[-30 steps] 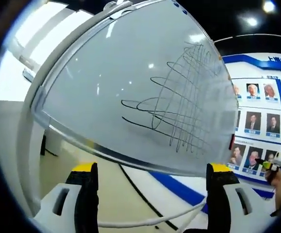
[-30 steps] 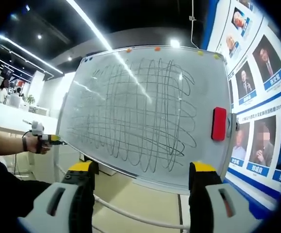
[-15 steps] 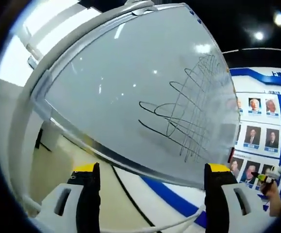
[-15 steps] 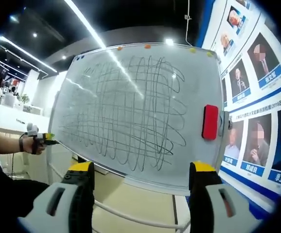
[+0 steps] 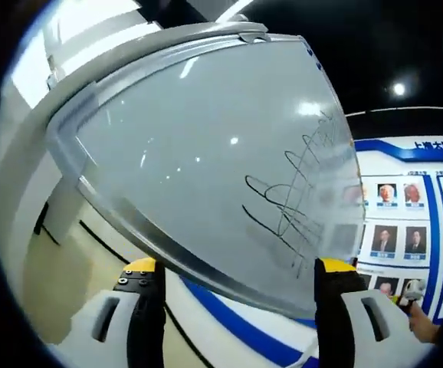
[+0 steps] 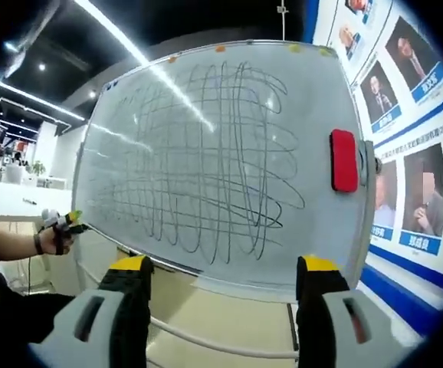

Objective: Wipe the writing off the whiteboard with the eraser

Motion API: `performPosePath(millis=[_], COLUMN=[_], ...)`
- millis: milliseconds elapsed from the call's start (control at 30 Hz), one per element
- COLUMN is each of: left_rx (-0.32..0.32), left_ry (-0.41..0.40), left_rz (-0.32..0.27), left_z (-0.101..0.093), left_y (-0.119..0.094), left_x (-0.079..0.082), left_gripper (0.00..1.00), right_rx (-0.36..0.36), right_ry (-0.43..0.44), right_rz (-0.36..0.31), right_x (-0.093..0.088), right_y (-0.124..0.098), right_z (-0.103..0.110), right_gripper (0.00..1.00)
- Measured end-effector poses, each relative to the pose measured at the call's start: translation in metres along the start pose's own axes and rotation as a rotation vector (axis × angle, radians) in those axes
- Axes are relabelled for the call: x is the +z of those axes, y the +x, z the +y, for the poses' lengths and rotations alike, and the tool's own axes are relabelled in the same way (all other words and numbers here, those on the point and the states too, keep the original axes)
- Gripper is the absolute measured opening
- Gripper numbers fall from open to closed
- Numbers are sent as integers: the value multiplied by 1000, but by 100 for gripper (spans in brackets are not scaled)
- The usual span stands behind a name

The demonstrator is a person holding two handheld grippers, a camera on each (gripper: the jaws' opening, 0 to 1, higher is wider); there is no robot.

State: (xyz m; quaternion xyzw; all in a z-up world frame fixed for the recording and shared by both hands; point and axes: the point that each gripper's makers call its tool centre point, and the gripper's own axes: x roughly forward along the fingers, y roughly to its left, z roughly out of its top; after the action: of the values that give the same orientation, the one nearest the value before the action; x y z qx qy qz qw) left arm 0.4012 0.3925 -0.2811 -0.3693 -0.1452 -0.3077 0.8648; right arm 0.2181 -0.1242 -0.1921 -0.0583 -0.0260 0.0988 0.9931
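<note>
Though scribbled: one whiteboard (image 6: 221, 153), one eraser (image 6: 343, 160).

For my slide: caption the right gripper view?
Open right gripper faces scribbled whiteboard; red eraser on its right edge.

Scribbled whiteboard (image 6: 221, 161), red eraser (image 6: 343, 160) attached.

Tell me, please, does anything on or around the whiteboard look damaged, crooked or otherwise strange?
Nothing looks damaged. The whiteboard is covered with crossing scribbles, still unwiped, and the red eraser sits untouched on its right edge. Both the left gripper and the right gripper are open and empty.
</note>
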Motion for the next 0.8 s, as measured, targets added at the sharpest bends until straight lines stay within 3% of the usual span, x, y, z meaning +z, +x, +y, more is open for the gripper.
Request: performPosePath(millis=[100, 233, 367, 467, 800], left_rx=[-13, -29, -44, -85, -142], left_ry=[-4, -146, -117, -165, -112], left_rz=[-36, -175, -189, -236, -263], left_z=[3, 9, 8, 8, 16], left_y=[3, 7, 11, 12, 8], left_x=[3, 20, 18, 25, 20], left_gripper=[79, 78, 76, 73, 45], right_rx=[-6, -19, -33, -43, -97], right_ry=[-12, -11, -14, -19, -29], right_rz=[12, 1, 0, -3, -12], right_x=[-1, 3, 7, 8, 8], right_y=[9, 17, 24, 27, 30], right_z=[-3, -10, -16, -19, -32], right_gripper=[72, 72, 72, 72, 69])
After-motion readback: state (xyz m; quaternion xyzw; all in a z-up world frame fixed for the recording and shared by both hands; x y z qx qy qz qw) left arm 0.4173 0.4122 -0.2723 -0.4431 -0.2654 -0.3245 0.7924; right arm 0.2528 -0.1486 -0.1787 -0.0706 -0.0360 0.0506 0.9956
